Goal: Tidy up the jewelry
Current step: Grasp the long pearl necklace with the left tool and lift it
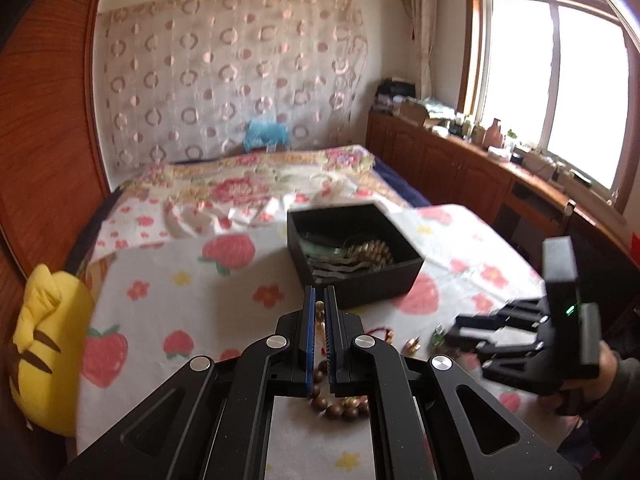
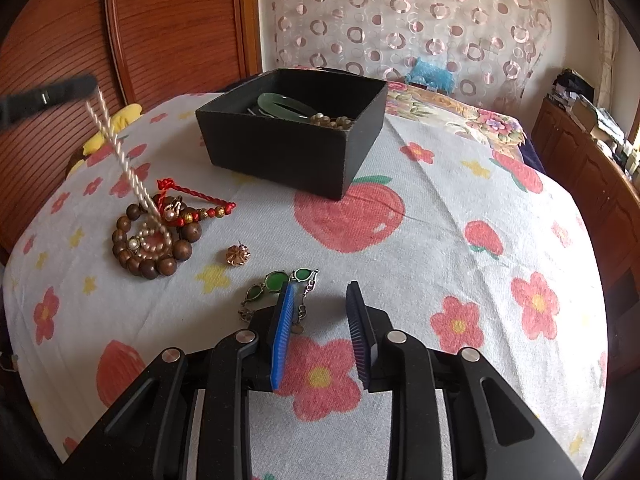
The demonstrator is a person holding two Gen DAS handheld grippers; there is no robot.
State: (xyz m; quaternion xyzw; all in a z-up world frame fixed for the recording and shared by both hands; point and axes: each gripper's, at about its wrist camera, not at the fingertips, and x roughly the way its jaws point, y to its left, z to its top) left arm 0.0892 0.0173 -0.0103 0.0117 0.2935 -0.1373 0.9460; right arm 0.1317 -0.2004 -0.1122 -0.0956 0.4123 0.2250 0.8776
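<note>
Left gripper (image 1: 319,312) clamped on pearl strand (image 2: 120,152), drawn taut above bead pile (image 2: 150,240). Right gripper (image 2: 320,336) part open, empty, beside green bracelet (image 2: 276,284). Probably light, limp, slippery; best pinched mid-strand. Black box (image 2: 280,152) just beyond.

Both grippers are black. The left gripper (image 1: 319,312) has two thin blue pads (image 1: 308,340) with little ridges, and round silver screws (image 1: 278,342) sit on its black arms. The right gripper (image 2: 322,334) has one bright blue pad and one darker one. A small green light (image 1: 568,311) glows on its body. The person's hand (image 1: 600,376) comes out of a dark sleeve (image 1: 616,408).
</note>
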